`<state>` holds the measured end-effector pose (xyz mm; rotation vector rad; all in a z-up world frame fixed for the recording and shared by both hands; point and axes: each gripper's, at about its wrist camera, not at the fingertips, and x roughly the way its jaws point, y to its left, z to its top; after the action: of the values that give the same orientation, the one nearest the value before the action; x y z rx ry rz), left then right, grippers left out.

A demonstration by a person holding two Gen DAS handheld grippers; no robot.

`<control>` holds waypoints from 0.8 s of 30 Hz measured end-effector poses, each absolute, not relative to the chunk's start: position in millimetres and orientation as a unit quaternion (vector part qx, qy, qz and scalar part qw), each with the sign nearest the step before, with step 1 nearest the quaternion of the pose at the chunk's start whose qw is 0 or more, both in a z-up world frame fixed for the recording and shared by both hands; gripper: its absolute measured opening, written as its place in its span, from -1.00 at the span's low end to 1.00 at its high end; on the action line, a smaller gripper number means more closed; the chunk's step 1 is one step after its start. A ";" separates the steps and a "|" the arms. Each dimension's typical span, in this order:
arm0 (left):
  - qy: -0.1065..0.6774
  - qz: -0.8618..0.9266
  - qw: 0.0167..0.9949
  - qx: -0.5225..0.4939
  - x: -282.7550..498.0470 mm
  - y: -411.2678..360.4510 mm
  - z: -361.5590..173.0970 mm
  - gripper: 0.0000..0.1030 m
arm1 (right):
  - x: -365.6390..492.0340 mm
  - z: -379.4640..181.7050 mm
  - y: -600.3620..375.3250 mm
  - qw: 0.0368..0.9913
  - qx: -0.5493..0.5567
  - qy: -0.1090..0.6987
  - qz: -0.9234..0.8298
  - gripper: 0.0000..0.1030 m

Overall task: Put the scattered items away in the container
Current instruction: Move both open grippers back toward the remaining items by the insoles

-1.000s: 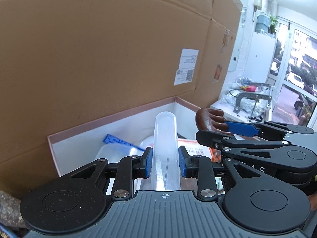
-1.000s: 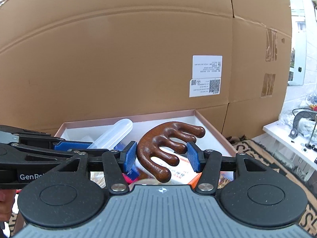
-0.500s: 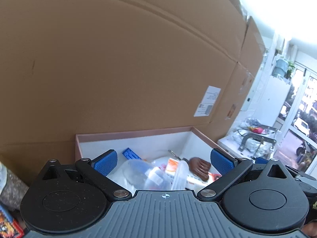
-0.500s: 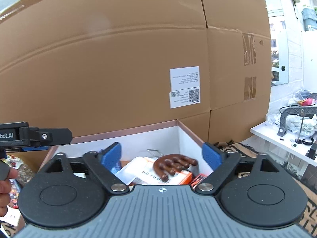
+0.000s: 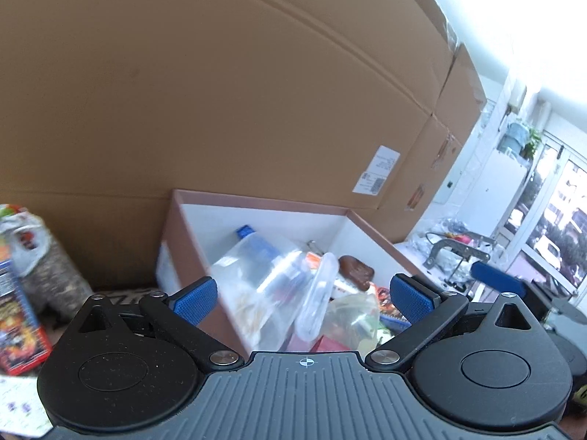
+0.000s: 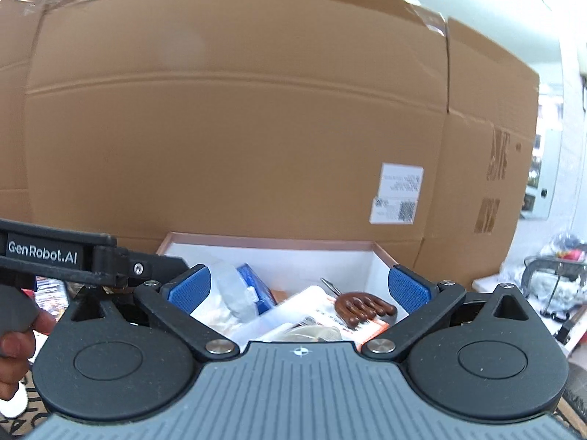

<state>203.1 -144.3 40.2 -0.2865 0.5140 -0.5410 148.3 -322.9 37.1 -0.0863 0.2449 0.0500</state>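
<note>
A pink-rimmed box (image 5: 264, 200) with white walls holds several items. A clear plastic tube (image 5: 317, 295) leans among them, beside a clear bag (image 5: 264, 275) and a brown wooden comb (image 5: 356, 271). My left gripper (image 5: 303, 297) is open in front of the box's near left corner and holds nothing. In the right wrist view the comb (image 6: 361, 308) lies on an orange and white packet (image 6: 315, 315) inside the box (image 6: 271, 242). My right gripper (image 6: 299, 289) hangs before the box, its jaws opening with nothing pressed between them. The left gripper's side (image 6: 73, 256) crosses that view at the left.
A tall cardboard carton (image 5: 256, 91) stands right behind the box. Colourful packets (image 5: 18, 311) and a grey-brown bundle (image 5: 55, 275) lie to the left. A white shelf with a metal clamp (image 5: 455, 253) is at the right. A hand (image 6: 14, 341) grips the left tool.
The left gripper let go of the clear tube and the right let go of the comb; both lie in the box. Both grippers opened wide and drew back from the box.
</note>
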 end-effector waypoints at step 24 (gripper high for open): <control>0.272 -0.038 0.949 -0.151 72.5 58.6 -18.8 1.00 | 94.6 35.0 -215.3 0.970 0.045 0.117 0.210 0.99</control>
<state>72.5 58.6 -18.8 -0.3080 0.5541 -0.0782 94.6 -215.3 35.0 0.0914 0.2355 0.4245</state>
